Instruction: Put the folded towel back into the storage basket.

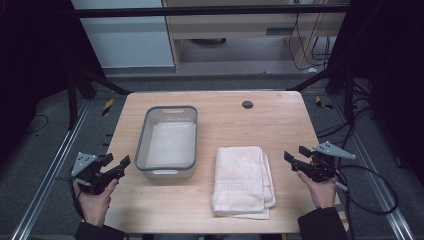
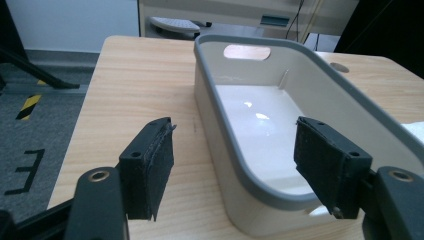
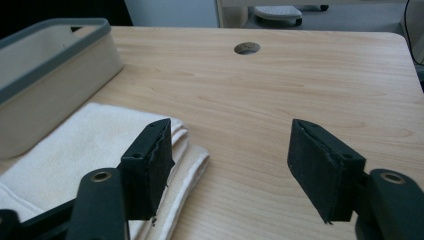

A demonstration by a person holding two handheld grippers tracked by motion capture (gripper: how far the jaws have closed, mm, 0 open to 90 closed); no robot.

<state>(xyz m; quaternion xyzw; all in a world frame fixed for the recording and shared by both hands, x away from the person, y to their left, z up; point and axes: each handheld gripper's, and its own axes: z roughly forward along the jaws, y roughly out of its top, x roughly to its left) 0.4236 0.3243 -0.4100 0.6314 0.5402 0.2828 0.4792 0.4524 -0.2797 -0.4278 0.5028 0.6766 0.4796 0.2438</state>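
Note:
A folded cream towel [image 1: 243, 180] lies on the wooden table [image 1: 280, 125], right of centre near the front edge. To its left stands an empty grey-rimmed white tub [image 1: 168, 142]. My left gripper [image 1: 116, 162] is held at the table's left edge, open, pointing at the tub [image 2: 280, 110]; nothing is between its jaws [image 2: 232, 170]. My right gripper [image 1: 295, 154] hovers at the table's right edge beside the towel [image 3: 75, 160], open and empty [image 3: 230, 165]; its left jaw stands over the towel's edge.
A round cable hole [image 1: 247, 104] sits in the tabletop at the back right. Metal frame rails [image 1: 45, 185] run along both sides of the table. Cables [image 1: 370, 185] trail on the floor at the right. A cabinet stands beyond the far edge.

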